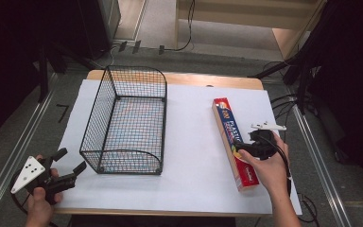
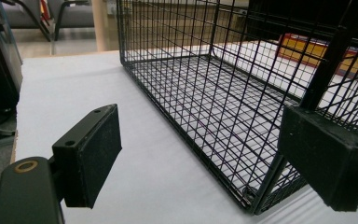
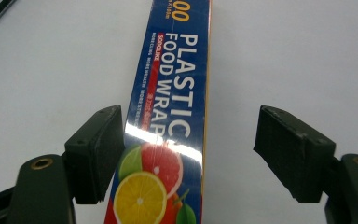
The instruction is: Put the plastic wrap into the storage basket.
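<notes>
Seen from the high view: a long box of plastic food wrap (image 1: 234,142) lying flat on the white sheet (image 1: 189,142) over the table, right of centre, one end pointing away from the person and the other toward the near edge. Poised over its near half, the right gripper (image 1: 240,147), held in the right hand (image 1: 269,168), jaws spread wide. Pictured from the right gripper view: the same box (image 3: 172,121) running up between the two black pads, the left pad just beside or perhaps brushing the box's edge, hard to tell at that angle, the right pad standing well apart from it with bare sheet between. Not clamped on anything.

Set on the left half of the sheet, well apart from the box, a black wire basket (image 1: 125,123), upright and open at the top. Held low near the table's front left corner, just short of the basket's near corner, the left gripper (image 1: 71,165), jaws likewise parted and gripping nothing, in the left hand (image 1: 40,205). Shown close in the left gripper view: the basket's mesh floor and corner post (image 2: 242,116) between the open pads.
</notes>
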{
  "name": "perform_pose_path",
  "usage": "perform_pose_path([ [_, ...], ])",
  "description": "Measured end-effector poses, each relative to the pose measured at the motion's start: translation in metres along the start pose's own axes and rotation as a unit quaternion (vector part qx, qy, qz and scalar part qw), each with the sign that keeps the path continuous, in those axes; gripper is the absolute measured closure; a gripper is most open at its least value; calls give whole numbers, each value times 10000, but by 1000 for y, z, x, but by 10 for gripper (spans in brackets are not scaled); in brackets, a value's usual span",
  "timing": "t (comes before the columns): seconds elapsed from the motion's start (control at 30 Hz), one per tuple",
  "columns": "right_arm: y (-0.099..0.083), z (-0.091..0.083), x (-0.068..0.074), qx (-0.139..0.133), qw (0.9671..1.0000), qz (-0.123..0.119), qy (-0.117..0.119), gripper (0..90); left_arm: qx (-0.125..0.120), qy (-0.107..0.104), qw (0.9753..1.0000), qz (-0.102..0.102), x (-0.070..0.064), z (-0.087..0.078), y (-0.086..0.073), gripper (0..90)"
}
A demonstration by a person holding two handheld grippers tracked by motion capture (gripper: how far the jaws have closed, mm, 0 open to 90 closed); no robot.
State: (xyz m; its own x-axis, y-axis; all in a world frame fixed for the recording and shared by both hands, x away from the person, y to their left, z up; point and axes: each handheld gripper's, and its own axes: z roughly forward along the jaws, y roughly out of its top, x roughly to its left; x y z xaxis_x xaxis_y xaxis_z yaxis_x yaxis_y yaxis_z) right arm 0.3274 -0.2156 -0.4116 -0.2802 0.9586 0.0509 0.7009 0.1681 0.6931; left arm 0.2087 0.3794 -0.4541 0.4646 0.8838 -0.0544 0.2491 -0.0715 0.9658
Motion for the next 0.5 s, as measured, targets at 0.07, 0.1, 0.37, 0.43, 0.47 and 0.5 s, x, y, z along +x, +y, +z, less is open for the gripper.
perform_pose_path([
  [0.07,5,5,-1,78,10000,57,15,251,4,6,10000,1,0,0,0,136],
  [0.1,7,8,-1,127,9999,63,5,252,5,5,10000,2,0,0,0,136],
  [0.37,19,29,-5,451,9985,301,71,285,3,-1,10000,4,0,0,0,136],
  [0.43,22,35,-4,572,9978,331,97,301,4,-7,10000,10,0,0,0,136],
  [0.47,23,37,-3,595,9973,407,159,311,4,-8,10000,12,0,-1,0,136],
  [0.5,25,38,-2,613,9970,435,187,317,-1,-11,10000,13,0,0,0,136],
])
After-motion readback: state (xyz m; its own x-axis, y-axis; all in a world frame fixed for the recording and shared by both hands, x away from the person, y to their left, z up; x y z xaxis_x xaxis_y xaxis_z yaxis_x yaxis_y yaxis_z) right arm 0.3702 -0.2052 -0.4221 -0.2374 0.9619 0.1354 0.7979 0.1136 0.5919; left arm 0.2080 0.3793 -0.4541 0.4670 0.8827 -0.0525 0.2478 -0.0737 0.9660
